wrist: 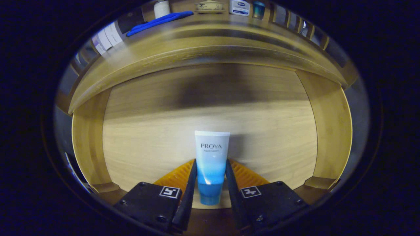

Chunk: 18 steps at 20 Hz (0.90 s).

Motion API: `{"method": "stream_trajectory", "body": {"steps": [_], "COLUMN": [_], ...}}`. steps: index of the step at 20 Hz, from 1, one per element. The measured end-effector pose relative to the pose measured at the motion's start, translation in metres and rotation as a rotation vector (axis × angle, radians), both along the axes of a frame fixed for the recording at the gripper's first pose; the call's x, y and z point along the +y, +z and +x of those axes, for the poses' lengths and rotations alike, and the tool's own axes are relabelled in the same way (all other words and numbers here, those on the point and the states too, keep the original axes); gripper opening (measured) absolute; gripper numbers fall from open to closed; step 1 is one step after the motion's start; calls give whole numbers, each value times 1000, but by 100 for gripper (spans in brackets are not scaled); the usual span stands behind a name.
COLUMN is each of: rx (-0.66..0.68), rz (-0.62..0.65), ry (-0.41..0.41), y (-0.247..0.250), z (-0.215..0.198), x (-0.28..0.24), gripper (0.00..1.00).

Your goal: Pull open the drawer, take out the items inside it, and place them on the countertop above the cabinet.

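Hand-held gripper (210, 170) clamped on white-to-blue plastic tube (211, 162), inside open wooden drawer (331, 131). Smooth tapered tube could slip out on lift, or clip wooden counter (197, 39) edge at 12 o'clock.

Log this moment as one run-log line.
phase: grasp in drawer | tongs: shut on tube | tube: between fingers, over drawer floor | drawer: open | countertop: other items present

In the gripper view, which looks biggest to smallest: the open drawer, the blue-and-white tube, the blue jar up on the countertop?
1. Drawer, largest.
2. Tube, gripped between the hand-held gripper fingers; nearness enlarges it.
3. Blue jar, smallest, but farthest away.
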State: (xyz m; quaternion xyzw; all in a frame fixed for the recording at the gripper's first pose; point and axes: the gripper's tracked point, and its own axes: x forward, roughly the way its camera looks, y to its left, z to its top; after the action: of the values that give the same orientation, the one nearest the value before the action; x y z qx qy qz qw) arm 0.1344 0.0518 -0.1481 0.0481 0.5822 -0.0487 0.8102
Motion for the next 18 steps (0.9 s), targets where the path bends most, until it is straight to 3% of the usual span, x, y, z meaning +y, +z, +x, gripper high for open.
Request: {"method": "stream_trajectory", "body": {"steps": [18], "rx": [-226], "rz": [76], "ry": [99], "y": [111], "z": [-23], "x": [9], "gripper": [51]}}
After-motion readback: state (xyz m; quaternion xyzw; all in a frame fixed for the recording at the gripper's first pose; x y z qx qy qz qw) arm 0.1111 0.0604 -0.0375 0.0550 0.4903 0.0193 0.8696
